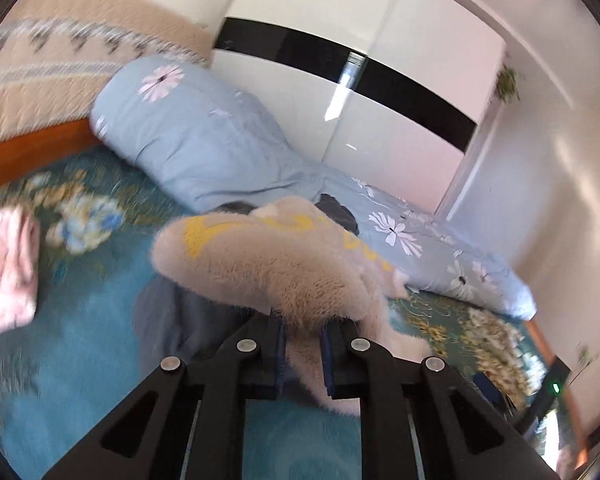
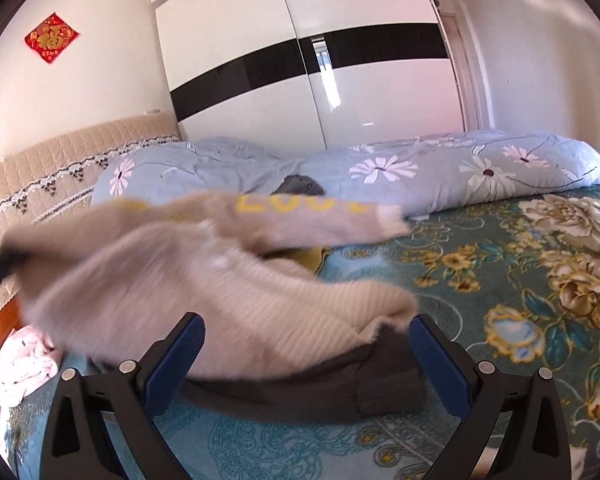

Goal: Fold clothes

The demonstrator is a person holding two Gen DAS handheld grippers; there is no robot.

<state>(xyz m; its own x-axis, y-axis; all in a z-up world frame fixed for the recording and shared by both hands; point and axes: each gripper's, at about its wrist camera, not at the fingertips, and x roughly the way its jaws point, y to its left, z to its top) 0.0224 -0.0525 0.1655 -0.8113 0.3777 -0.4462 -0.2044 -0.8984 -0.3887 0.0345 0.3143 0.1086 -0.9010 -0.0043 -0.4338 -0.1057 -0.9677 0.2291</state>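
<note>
Over the floral bedspread (image 2: 500,280), left gripper (image 1: 303,340) pinches a fuzzy beige sweater (image 1: 268,264); right gripper (image 2: 306,352) gapes empty.

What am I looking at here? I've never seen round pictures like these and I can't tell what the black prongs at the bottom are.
Those prongs are two-finger grippers, one held in each of a person's hands, each carrying a fisheye camera that looks along its fingers. One picture is from the left gripper, which is shut on a fuzzy beige sweater and holds part of it up off the bed. The other is from the right gripper, which is open and holds nothing. On the teal floral bedspread also lie a dark grey garment under the sweater, a pink garment, and a rolled blue flowered quilt.
</note>
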